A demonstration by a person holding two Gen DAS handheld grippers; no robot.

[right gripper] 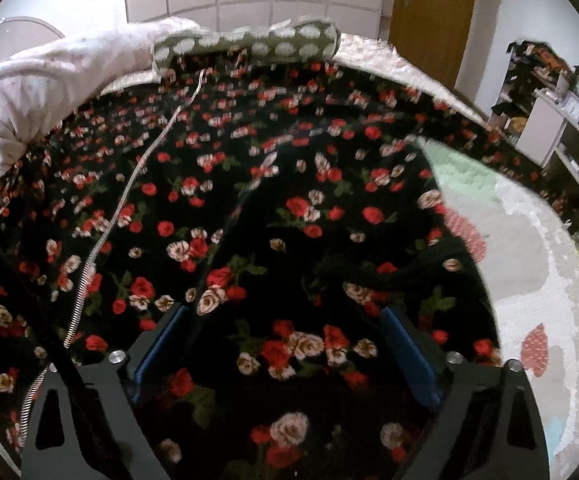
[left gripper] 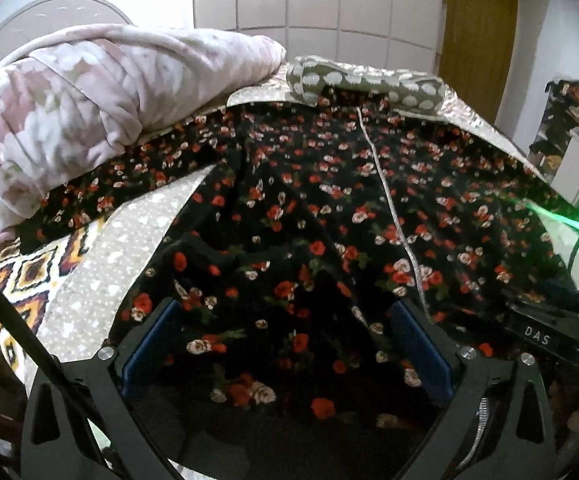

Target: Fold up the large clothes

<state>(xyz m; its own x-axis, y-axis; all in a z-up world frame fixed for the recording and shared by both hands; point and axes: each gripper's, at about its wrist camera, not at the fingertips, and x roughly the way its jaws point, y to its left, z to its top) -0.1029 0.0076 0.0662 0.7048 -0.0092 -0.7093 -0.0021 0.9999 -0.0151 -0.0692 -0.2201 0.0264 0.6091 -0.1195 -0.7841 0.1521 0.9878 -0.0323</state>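
A large black garment (left gripper: 289,208) printed with red and cream roses lies spread over the bed, and a silver zipper (left gripper: 389,200) runs down it. My left gripper (left gripper: 285,306) hovers over its near part. Its blue pads (left gripper: 421,344) stand wide apart and nothing is pinched between them. In the right wrist view the same garment (right gripper: 289,200) fills the frame, with the zipper (right gripper: 129,184) on the left and a sleeve stretching off to the right. My right gripper (right gripper: 285,312) is open above the cloth, which lies below its fingers and is not clamped.
A pink fleece blanket (left gripper: 89,92) is heaped at the back left. A grey pillow with white dots (left gripper: 369,80) lies at the head of the bed. The dotted bedspread (left gripper: 109,264) shows at the left. A wooden door (left gripper: 477,40) and cluttered shelves (left gripper: 569,132) stand at the right.
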